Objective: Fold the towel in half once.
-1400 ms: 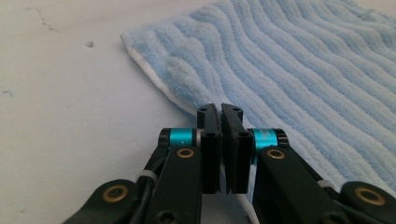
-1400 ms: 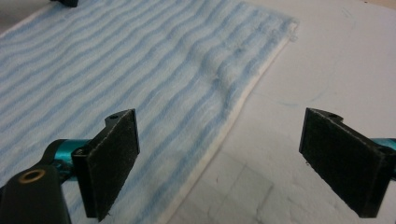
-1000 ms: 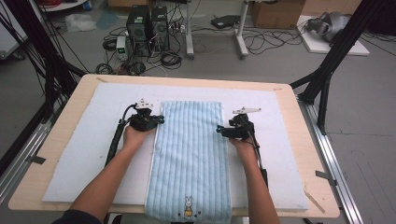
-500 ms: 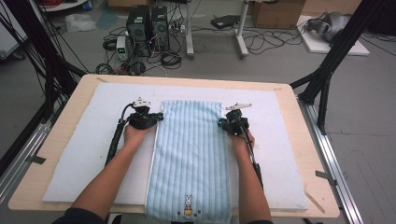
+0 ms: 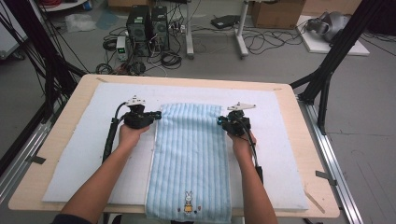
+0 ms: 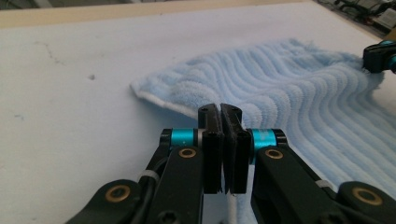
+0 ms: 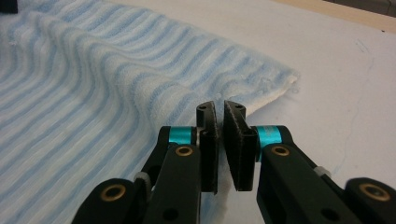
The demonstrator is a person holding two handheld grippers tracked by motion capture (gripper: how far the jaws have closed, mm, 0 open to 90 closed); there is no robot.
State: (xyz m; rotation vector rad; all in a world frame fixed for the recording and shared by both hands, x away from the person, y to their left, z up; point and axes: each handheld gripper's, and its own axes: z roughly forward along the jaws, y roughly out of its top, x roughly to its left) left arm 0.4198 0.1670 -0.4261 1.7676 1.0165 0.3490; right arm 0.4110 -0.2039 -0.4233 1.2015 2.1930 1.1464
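step: far edges of striped towel (image 5: 189,154) pinched, left gripper (image 5: 157,115) clenched on it, right gripper (image 5: 219,121) likewise | next: both edges to be lifted evenly, likely for a fold

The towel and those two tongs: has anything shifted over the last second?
Hardly. The right tongs slid a little outward to the towel's right edge; the left tongs stayed at its left edge. Both sets are pinched on the towel's side hems near the far corners. The towel lies flat as before on the white mat, its bunny end hanging over the near table edge.
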